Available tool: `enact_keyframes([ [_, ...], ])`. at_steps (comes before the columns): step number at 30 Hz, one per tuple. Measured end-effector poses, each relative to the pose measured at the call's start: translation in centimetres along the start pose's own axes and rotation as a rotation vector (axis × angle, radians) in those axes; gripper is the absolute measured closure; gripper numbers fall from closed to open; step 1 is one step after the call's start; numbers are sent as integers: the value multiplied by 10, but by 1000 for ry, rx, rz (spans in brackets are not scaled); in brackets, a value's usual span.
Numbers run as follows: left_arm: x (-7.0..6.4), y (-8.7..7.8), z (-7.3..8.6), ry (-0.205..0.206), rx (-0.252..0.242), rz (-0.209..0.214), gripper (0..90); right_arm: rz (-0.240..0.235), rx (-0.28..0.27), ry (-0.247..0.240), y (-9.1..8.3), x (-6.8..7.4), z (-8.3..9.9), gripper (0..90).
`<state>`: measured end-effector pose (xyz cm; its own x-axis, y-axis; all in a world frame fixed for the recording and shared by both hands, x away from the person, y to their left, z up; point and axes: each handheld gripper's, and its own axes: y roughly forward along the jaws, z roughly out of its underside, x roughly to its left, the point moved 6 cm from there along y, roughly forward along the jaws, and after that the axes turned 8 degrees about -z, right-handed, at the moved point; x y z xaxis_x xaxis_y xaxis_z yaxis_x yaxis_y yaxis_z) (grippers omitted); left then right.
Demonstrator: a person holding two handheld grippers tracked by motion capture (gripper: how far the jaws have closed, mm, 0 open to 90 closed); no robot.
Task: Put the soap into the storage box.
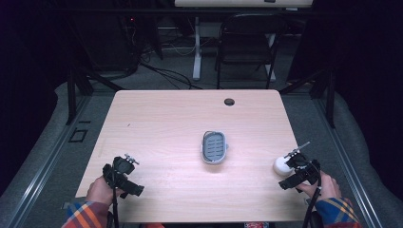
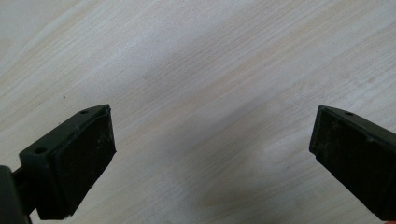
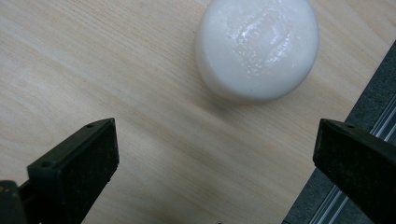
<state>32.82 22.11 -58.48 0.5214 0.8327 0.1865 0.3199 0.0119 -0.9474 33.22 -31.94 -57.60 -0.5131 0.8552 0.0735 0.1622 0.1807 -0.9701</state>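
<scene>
A white bar of soap lies near the table's right edge, and in the right gripper view the soap is rounded with raised lettering. My right gripper hovers just behind it, and the right gripper stands open with bare wood between its jaws. A grey soap dish with a slotted insert sits at the table's middle. At the front left of the table my left gripper is held over bare wood, and the left gripper is open with nothing in it.
The light wooden table has a cable hole near its far edge. Its right edge runs close beside the soap, with dark floor below. A black folding chair and a white desk leg stand beyond the table.
</scene>
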Motion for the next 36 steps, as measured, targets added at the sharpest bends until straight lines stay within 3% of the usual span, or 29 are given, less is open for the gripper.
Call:
enact_keyframes([
  [11,0,1,1,-4,-2,1,0,0,-9,0,0,0,-4,2],
  [12,0,0,2,1,-1,0,0,2,-39,7,3,1,-6,2],
  [13,0,0,2,-1,0,0,0,2,-10,-8,1,1,-6,2],
  [16,1,0,3,-7,-3,-1,0,-1,-49,-7,4,3,-12,2],
  [22,1,-1,5,-10,6,0,0,9,-16,-46,9,4,-22,1],
  [27,1,0,5,-11,7,-1,0,0,-30,-53,10,4,-30,1],
  [33,0,0,5,-13,11,1,0,27,-19,-60,9,-3,-37,1],
  [34,0,0,5,-12,13,1,0,25,-47,-42,11,-3,-39,1],
  [35,0,0,5,-11,13,1,0,20,-8,-42,9,-12,-42,1],
  [36,0,0,5,-12,13,1,0,20,-8,-42,9,-12,-42,1],
])
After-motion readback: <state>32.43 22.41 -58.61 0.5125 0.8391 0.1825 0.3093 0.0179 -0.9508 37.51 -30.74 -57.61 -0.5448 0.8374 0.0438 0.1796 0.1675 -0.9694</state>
